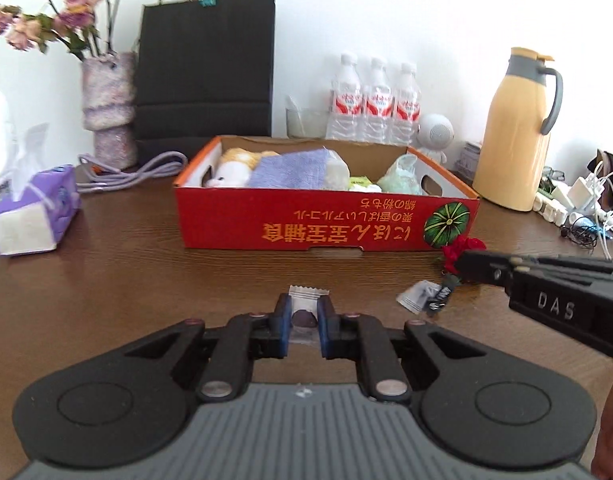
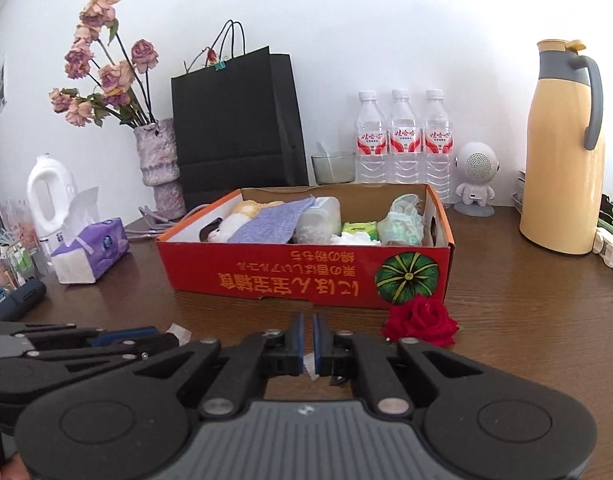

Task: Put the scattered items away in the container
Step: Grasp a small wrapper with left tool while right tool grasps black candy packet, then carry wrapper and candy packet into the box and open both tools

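Note:
A red cardboard box (image 1: 326,220) stands mid-table, holding a plush toy, a blue cloth (image 1: 290,168) and bags; it also shows in the right wrist view (image 2: 306,276). My left gripper (image 1: 305,316) is shut on a clear-wrapped dark candy (image 1: 305,314) at the table surface. My right gripper (image 2: 308,338) has its fingers nearly closed on a small wrapped packet (image 2: 311,362), which lies by a dark sachet in the left wrist view (image 1: 426,300). A red fabric rose (image 2: 422,320) lies by the box's front right corner.
A purple tissue pack (image 1: 34,212), a vase of dried flowers (image 1: 108,108), a black paper bag (image 1: 206,68), three water bottles (image 1: 374,100), a white speaker figure (image 1: 436,136), a yellow thermos (image 1: 518,128) and chargers with cables (image 1: 578,204) ring the box.

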`<act>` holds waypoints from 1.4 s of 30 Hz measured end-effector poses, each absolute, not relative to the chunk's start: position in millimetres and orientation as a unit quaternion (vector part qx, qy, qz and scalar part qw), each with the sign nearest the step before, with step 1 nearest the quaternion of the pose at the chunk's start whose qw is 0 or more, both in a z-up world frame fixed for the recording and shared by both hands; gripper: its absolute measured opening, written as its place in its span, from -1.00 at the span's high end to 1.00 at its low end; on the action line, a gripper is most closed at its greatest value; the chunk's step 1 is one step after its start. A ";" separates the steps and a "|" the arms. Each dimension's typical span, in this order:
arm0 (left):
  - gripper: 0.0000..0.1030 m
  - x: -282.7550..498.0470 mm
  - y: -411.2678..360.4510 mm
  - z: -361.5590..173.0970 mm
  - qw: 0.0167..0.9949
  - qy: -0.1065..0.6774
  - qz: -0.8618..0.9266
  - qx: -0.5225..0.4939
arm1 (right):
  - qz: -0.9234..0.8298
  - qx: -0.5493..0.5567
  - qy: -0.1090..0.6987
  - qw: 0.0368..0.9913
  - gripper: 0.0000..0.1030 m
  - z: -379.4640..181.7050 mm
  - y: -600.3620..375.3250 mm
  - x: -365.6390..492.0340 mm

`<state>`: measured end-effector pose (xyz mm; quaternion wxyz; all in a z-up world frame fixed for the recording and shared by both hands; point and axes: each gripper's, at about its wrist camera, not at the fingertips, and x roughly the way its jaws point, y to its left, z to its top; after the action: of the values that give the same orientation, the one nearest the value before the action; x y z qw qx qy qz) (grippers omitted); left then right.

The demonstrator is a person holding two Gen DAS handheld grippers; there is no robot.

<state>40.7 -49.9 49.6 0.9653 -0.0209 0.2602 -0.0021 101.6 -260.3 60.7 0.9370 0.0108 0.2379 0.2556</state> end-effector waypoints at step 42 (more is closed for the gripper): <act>0.73 19.1 -19.2 38.2 0.962 0.272 -0.013 -0.032 | 0.301 -0.093 0.322 0.893 0.06 23.4 -218.6 203.1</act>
<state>19.1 -19.2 38.2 0.9616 -0.0318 0.2723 -0.0126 203.1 -218.6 23.4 0.8928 -0.0926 0.3219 0.3012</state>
